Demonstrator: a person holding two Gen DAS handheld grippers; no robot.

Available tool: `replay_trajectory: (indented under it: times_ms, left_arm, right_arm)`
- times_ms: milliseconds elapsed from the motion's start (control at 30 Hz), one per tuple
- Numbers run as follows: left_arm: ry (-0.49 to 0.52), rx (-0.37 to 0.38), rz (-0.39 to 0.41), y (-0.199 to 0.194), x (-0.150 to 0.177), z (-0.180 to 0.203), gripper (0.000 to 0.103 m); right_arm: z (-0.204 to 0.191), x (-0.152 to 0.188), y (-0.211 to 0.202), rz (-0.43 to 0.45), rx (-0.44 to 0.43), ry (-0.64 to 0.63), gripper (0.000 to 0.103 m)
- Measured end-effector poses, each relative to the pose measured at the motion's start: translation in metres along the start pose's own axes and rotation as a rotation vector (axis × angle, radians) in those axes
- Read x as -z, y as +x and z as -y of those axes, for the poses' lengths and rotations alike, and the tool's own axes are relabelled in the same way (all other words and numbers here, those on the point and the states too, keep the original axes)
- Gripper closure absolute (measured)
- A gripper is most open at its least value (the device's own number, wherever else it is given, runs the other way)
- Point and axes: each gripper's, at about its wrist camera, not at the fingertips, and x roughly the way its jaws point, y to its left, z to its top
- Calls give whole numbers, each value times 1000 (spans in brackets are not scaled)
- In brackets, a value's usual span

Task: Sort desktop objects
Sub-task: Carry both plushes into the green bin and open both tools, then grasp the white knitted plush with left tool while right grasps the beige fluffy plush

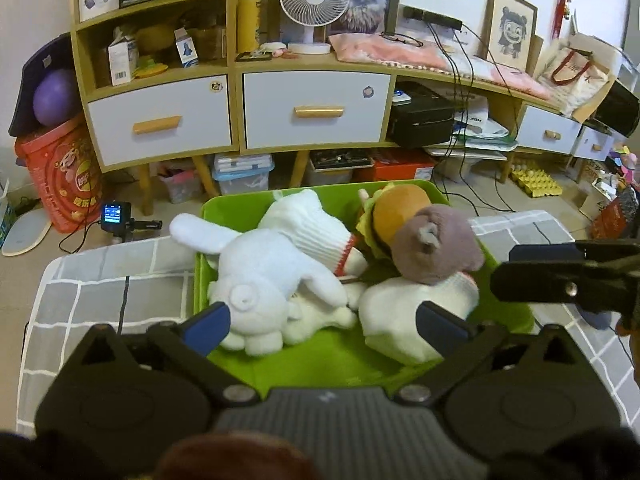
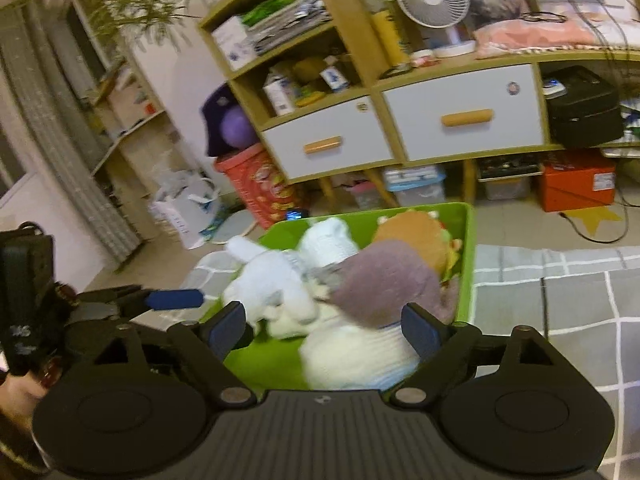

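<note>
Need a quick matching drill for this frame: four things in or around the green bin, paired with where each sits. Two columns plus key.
Column 1:
1. white plush rabbit
2. purple-grey plush bear
3. orange burger-shaped plush
4. left gripper

Column 2:
A. far right corner of the green plastic bin
B. left side of the bin, one ear hanging over the rim
C. open, at the bin's near edge
D. on top of the pile, right of centre, in front of the burger

Pairs: 1-B, 2-D, 3-A, 4-C

Plush toys fill the bin (image 1: 516, 312): rabbit (image 1: 272, 276) at left, bear (image 1: 436, 252) at right, burger (image 1: 400, 208) behind it; cabinet (image 1: 312, 108) far beyond.
</note>
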Motion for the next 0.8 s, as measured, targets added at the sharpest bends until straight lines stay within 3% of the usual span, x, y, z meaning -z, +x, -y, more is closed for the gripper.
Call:
replay_trajectory:
  times_ms: [367,800]
  left_arm:
    - [-5,7,-54,-21,20,0,1]
    - [-69,17,-141,-35,50,-10,1]
  right_arm:
    - [-6,19,-9,-51,-60,-23,14]
    - [1,47,-9,-110,-61,18,14]
